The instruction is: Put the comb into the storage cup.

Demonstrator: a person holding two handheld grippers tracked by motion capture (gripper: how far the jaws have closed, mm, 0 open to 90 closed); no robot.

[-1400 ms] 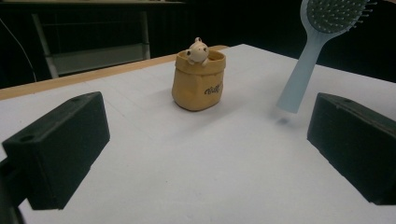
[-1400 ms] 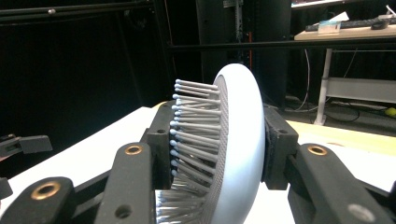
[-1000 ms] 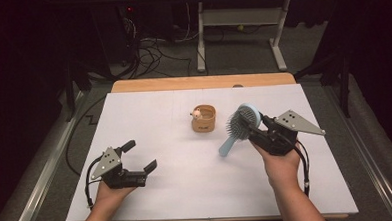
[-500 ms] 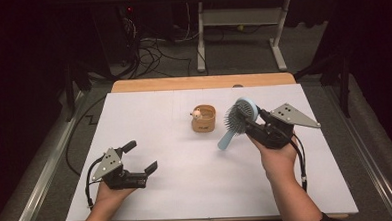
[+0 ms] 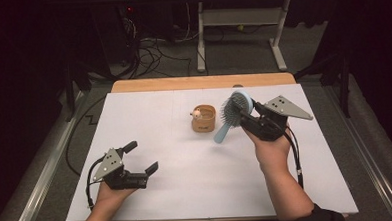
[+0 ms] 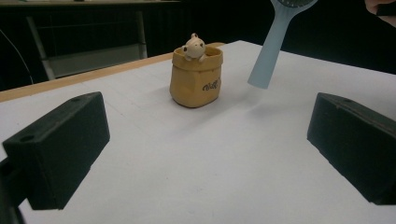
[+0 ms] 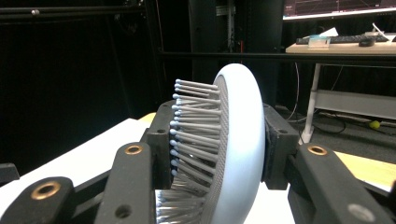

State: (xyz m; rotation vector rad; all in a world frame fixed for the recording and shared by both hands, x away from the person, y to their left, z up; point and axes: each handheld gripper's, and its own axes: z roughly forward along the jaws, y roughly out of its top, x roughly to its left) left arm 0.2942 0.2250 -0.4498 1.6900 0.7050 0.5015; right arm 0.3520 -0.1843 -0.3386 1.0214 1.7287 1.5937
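Right gripper [image 5: 245, 119] grips one hairbrush [image 5: 232, 113]; one pot [image 5: 204, 118] nearby.

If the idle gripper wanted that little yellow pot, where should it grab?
Across the pot's rounded sides, near the middle, coming from the near left where the left gripper waits open. The pot stands upright; avoid the small figure perched on its rim.

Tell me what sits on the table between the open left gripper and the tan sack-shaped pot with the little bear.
Nothing: in the left gripper view, bare white tabletop runs from the left gripper to the tan sack-shaped pot. The high view agrees.
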